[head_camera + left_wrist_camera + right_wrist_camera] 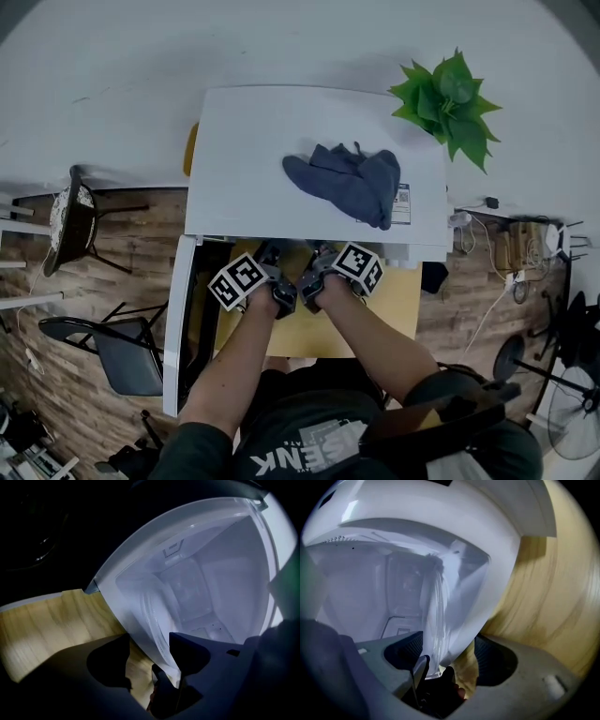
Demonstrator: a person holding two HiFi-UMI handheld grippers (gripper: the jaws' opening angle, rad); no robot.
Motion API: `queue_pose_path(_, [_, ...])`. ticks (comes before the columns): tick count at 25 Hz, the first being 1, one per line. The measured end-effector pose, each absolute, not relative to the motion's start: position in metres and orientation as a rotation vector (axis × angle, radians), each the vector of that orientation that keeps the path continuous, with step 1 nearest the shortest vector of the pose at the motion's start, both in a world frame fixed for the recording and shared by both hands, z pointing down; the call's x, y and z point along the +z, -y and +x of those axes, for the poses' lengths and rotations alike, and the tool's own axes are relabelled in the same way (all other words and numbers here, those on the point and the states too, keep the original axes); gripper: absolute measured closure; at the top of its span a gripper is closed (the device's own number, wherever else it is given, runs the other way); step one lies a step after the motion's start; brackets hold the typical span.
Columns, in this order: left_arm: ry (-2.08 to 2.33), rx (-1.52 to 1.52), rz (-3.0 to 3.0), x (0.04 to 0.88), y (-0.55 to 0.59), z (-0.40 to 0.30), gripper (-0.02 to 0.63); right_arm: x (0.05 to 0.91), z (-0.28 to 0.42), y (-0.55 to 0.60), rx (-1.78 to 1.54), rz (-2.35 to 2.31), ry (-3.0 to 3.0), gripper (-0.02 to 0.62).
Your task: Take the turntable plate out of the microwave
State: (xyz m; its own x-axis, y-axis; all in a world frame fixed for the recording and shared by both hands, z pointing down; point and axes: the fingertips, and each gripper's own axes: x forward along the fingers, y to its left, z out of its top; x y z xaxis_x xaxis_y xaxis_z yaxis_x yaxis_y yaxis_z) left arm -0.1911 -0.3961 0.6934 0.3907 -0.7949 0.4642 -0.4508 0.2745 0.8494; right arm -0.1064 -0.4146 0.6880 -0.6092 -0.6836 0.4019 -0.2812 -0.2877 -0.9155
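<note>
Grasp step, by my read: turntable plate (436, 616) inside microwave (281, 122), low in cavity, rim near opening. Left gripper (149, 645) spread wide, plate rim in gap, not pinched. Right gripper (447, 641) likewise spread, straddling rim at cavity mouth. Both reach in at microwave front; door (178, 328) open at microwave's left. Blue cloth (349, 180) on microwave top. Next I'd close both on rim, lift plate off its seat, hold it level, draw it out over sill. Glass likely slick, so I'd pinch evenly.
</note>
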Motion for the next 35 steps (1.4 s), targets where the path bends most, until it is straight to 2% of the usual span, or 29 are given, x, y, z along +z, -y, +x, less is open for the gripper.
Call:
queue_pose_path(3, [1.225,-0.372,1.331,0.694,0.4,-0.191,0.341,0.692,-0.105,0.416,-2.004,-1.238,-1.618,0.263])
queue_pose_path(5, [1.214,-0.379,1.32,0.698,0.401,-0.19,0.34,0.696,-0.103,0.414,-2.025,-1.255,-1.6,0.311])
queue_pose_path(24, [1.14,-0.382,1.325,0.704,0.375,-0.182,0.332,0.698,-0.094,0.357,-2.057,-1.14,-1.71,0.339])
queue_pose_path(30, [1.127,-0.367,1.384,0.698,0.359,-0.173,0.394,0.701,-0.089,0.337,-2.065,-1.123,-1.765,0.348])
queue_pose_path(32, [1.125,-0.38,1.392,0.694,0.356,-0.172,0.455,0.7,-0.089,0.334,-2.058,-1.12,-1.797,0.351])
queue_pose_path(35, [1.101,-0.418,1.377,0.693,0.35,-0.172,0.476,0.7,-0.088,0.334,-2.024,-1.116,-1.838,0.353])
